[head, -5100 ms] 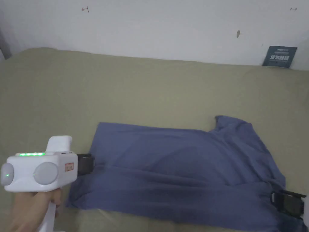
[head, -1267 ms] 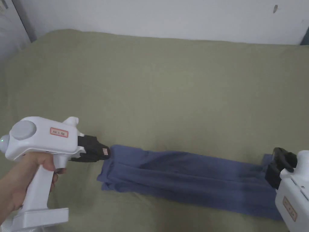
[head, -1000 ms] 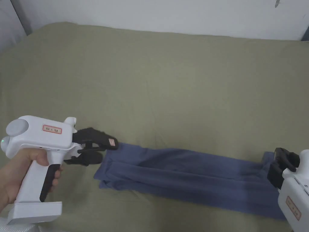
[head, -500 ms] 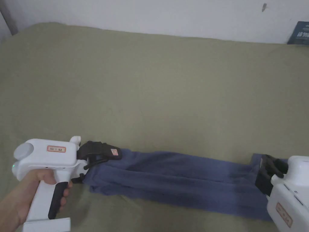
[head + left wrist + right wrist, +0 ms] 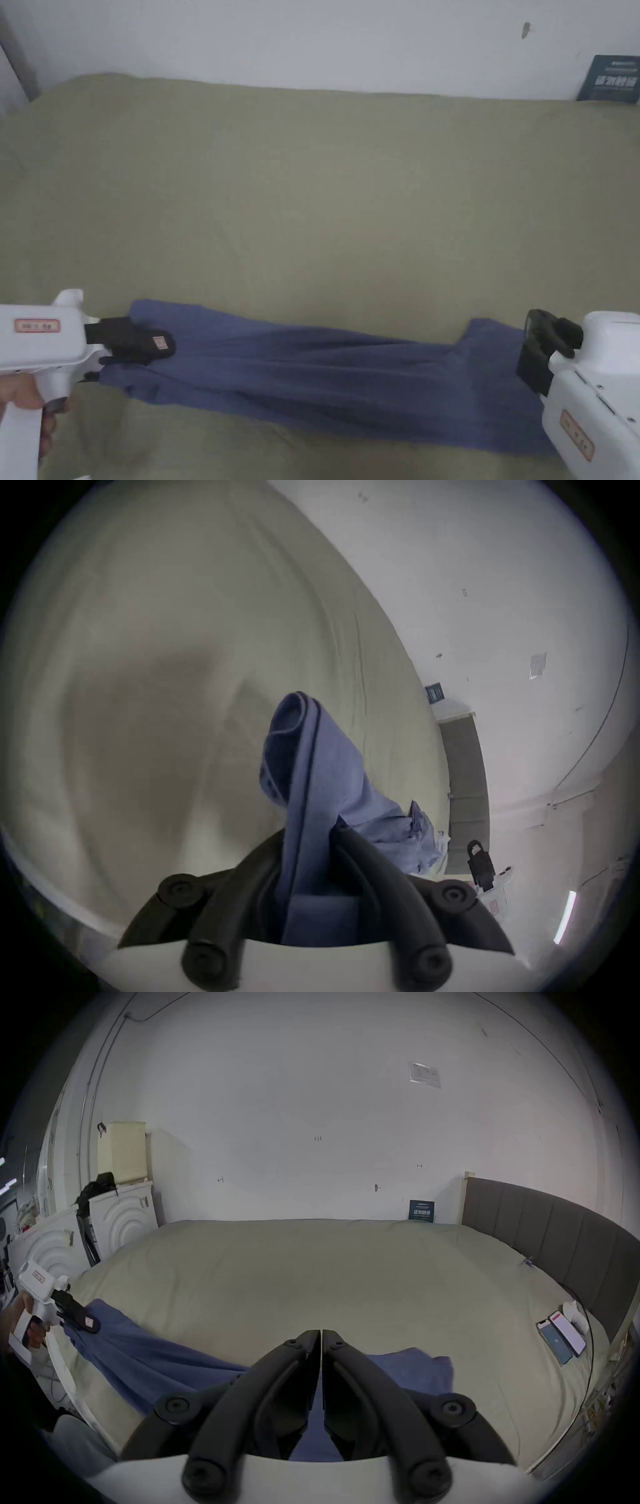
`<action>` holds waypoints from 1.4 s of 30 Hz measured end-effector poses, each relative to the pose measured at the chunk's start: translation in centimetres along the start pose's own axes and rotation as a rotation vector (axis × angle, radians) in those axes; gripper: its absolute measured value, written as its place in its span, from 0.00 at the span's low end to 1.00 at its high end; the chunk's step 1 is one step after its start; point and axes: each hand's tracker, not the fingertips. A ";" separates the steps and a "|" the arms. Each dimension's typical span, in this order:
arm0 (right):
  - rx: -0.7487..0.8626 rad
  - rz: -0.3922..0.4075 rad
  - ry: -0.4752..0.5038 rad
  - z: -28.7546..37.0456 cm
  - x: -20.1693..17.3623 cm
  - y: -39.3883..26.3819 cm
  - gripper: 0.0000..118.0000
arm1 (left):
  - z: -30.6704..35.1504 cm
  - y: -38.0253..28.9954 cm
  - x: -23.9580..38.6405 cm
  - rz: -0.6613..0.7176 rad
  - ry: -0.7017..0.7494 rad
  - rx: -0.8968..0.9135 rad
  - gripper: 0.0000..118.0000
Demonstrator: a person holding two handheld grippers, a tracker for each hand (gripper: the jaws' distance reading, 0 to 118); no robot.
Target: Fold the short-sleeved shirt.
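A blue short-sleeved shirt (image 5: 325, 387) lies on an olive-green bed cover (image 5: 325, 206), folded lengthwise into a long, narrow band near the front edge of the bed. In the head view its long axis runs from left to right across the bed, slanting slightly so that the left end sits a little farther from the viewer and the right end a little nearer. The right end is wider, with a small point of cloth sticking up toward the wall; the left end is narrower and bunched into layers. The left gripper (image 5: 147, 344), a white handheld tool with black jaws held by a hand (image 5: 25, 400) at the lower left, is clamped on the shirt's left end; in the left gripper view the folded blue cloth passes between the two black jaws, which press on it from both sides, and stretches away toward the far gripper. The right gripper (image 5: 537, 350) sits at the shirt's right end, at the lower right of the head view. In the right gripper view its jaws are drawn almost together, with blue cloth showing in the narrow gap low between them, so it grips that end. Between the two grippers the shirt hangs in a shallow line with long creases running along its length. A white wall (image 5: 312, 37) stands behind the bed, with a small dark blue card (image 5: 609, 78) leaning against it at the far right.
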 end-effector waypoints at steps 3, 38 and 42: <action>0.019 0.010 0.010 0.6 -0.5 0.3 0.06 | 3.6 -0.5 0.5 -0.066 0.059 0.023 0.06; 0.035 0.036 -0.017 0.4 -0.4 -0.2 0.07 | -11.9 -10.4 16.2 -0.400 0.033 -0.045 0.91; 0.025 0.030 -0.011 0.2 -0.4 -0.2 0.07 | -10.6 -8.6 13.1 -0.279 0.034 0.030 0.42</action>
